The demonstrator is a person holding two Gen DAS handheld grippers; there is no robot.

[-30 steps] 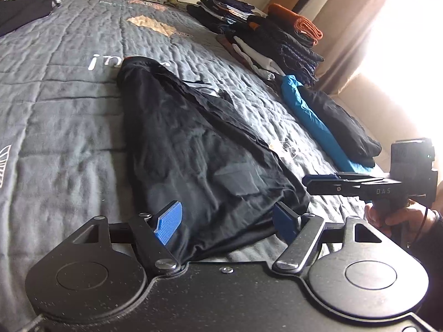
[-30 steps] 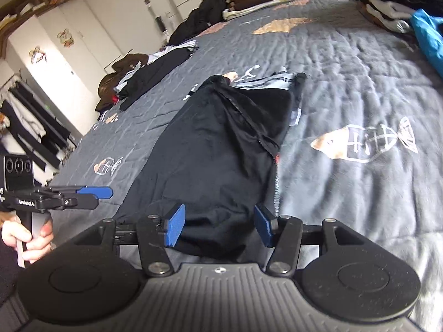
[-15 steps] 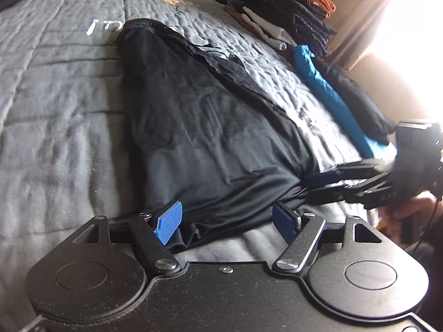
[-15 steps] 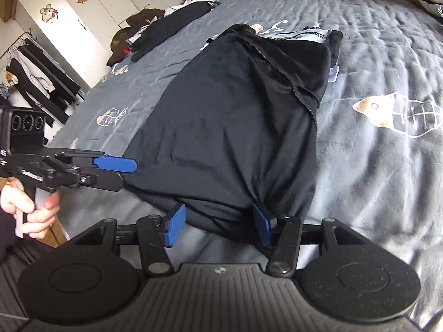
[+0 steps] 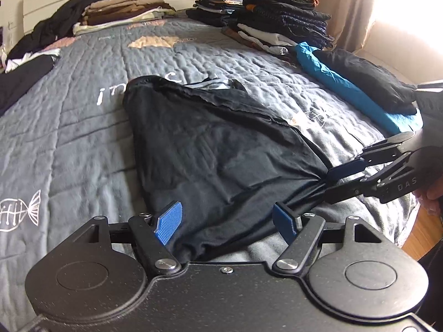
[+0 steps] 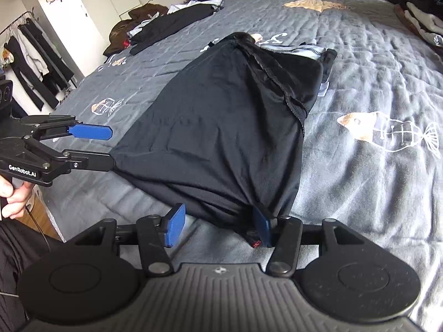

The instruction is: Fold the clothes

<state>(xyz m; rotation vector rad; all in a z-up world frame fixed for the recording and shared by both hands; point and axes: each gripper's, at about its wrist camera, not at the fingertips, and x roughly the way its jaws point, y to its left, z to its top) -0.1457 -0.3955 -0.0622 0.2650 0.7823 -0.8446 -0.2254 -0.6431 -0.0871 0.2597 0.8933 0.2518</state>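
A black garment (image 5: 221, 149) lies lengthwise on the grey quilted bed (image 5: 69, 138), its far end showing a pale striped lining. My left gripper (image 5: 225, 222) is open and straddles the near left corner of the hem. In the right wrist view the same left gripper (image 6: 94, 148) comes in from the left, its lower finger touching the garment (image 6: 221, 127). My right gripper (image 6: 217, 228) is open around the near right corner, and fabric drapes over its right finger. Seen from the left wrist, creases run toward the right gripper (image 5: 343, 178).
Folded clothes stacks (image 5: 282, 19) line the bed's far right, with a blue garment (image 5: 346, 88) and a black one (image 5: 368, 77) beside them. More piles (image 5: 119, 11) sit at the headboard. Dark clothes (image 6: 171, 25) lie far left. The bed edge and wooden floor (image 5: 420, 232) are close.
Both grippers have moved forward to the garment's near hem and now straddle its two corners. The fabric has bunched toward the right gripper. Both stay open.
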